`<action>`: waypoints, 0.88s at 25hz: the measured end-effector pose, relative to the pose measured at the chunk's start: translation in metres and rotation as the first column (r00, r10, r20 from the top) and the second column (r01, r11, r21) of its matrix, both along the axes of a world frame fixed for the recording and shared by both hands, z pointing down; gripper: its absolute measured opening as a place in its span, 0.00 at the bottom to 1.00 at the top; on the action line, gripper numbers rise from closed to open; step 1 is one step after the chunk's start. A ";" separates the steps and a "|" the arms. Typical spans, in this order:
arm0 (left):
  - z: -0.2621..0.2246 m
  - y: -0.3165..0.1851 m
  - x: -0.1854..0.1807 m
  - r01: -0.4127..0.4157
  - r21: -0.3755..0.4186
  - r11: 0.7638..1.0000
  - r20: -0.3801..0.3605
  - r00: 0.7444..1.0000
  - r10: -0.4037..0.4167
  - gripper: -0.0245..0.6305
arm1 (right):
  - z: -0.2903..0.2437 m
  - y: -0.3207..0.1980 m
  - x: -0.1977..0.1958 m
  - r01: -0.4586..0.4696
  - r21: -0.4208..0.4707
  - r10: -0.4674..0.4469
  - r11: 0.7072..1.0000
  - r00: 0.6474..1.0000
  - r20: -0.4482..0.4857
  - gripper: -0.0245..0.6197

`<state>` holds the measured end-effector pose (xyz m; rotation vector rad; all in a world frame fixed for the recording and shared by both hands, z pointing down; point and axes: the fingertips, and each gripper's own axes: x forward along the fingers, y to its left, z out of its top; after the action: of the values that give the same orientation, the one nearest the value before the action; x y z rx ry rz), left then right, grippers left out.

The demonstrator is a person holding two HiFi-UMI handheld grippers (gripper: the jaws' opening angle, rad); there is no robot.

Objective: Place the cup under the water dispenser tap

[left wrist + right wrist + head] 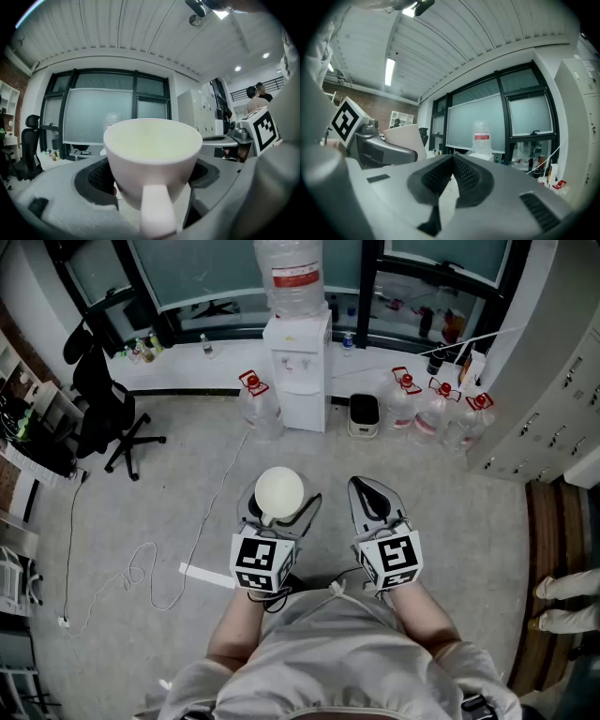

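A white cup [279, 491] stands upright between the jaws of my left gripper [281, 508], which is shut on it. In the left gripper view the cup [152, 154] fills the middle, its handle [157, 213] pointing at the camera, and both pads [101, 180] press its sides. My right gripper [373, 499] is beside it, shut and empty, its tips meeting in the right gripper view [452, 161]. The white water dispenser [298, 371], with a large bottle [291, 273] on top, stands ahead by the window wall, well beyond both grippers. Its taps [295, 362] face me.
Water jugs with red handles stand left [258, 404] and right [431, 409] of the dispenser, next to a small black-and-white bin [364, 414]. A black office chair [103, 399] is at the left, grey lockers [553, 381] at the right. A white cable [192, 545] lies across the floor.
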<state>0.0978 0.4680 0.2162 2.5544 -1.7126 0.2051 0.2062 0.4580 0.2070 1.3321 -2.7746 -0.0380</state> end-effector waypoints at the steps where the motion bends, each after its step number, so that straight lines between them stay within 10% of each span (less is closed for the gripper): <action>1: 0.000 -0.001 0.002 -0.001 0.000 1.000 0.001 1.000 0.001 0.73 | 0.001 -0.001 0.002 0.000 -0.001 0.000 1.000 1.000 0.001 0.08; 22: 0.035 -0.080 -0.013 -0.066 -0.056 0.996 -0.015 0.998 0.065 0.73 | 0.033 -0.063 0.002 -0.078 -0.100 0.090 0.992 0.989 0.117 0.08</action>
<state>0.0851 0.3878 0.2510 2.5676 -1.5960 0.2360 0.2083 0.3946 0.2401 1.4726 -2.7736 0.1830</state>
